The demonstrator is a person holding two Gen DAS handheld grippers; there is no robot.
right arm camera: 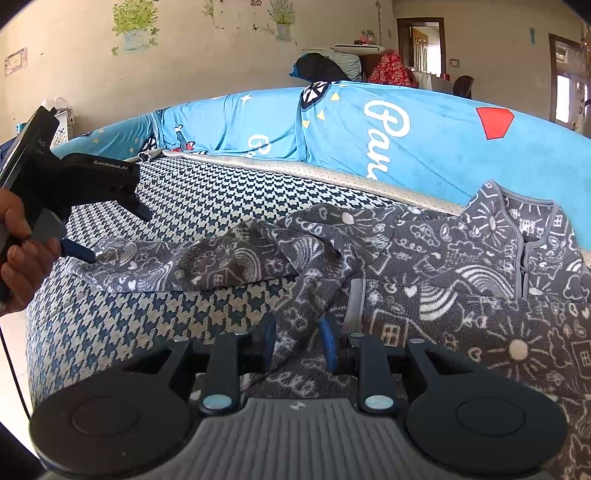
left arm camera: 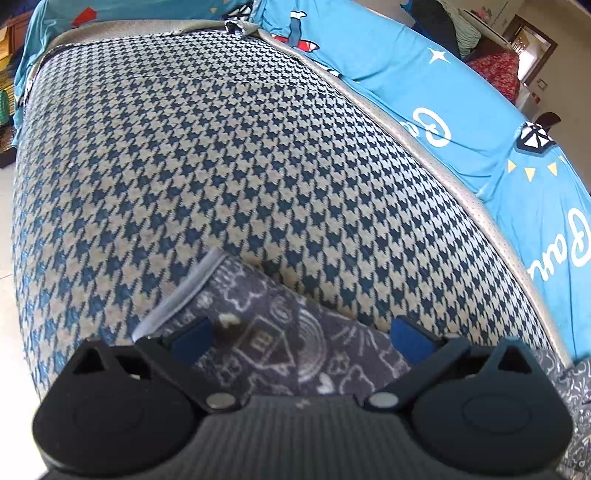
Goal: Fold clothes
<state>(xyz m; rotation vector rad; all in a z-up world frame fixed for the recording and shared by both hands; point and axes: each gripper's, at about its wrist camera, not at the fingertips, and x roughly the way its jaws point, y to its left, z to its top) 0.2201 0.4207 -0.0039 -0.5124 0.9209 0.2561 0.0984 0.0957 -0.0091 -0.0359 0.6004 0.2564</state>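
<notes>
Our right gripper [right arm camera: 299, 341] has its blue pads a little apart, with a bunched fold of the grey doodle-print garment [right arm camera: 424, 258] standing between them; we cannot tell whether the pads press on the cloth. Our left gripper [left arm camera: 301, 338] stands wide open, its two blue fingertips [left arm camera: 192, 338] spread to either side of a sleeve end [left arm camera: 280, 343] of the same garment, which lies flat under them and is not clamped. In the right wrist view a hand [right arm camera: 22, 254] holds that left gripper at the far left, its lower finger touching the sleeve tip.

Nothing stands between either claw and the cloth. The garment lies on a houndstooth cushion [left arm camera: 221, 166] with a pale piped edge; behind it is draped a bright blue printed sheet [right arm camera: 406, 125]. Beyond that we see a beige wall with flower stickers [right arm camera: 135, 24], a doorway [right arm camera: 421, 44] and a pile of red fabric [right arm camera: 391, 70].

The garment's collar and zip lie to the right of our right gripper, and the sleeve stretches leftward towards the other one.
</notes>
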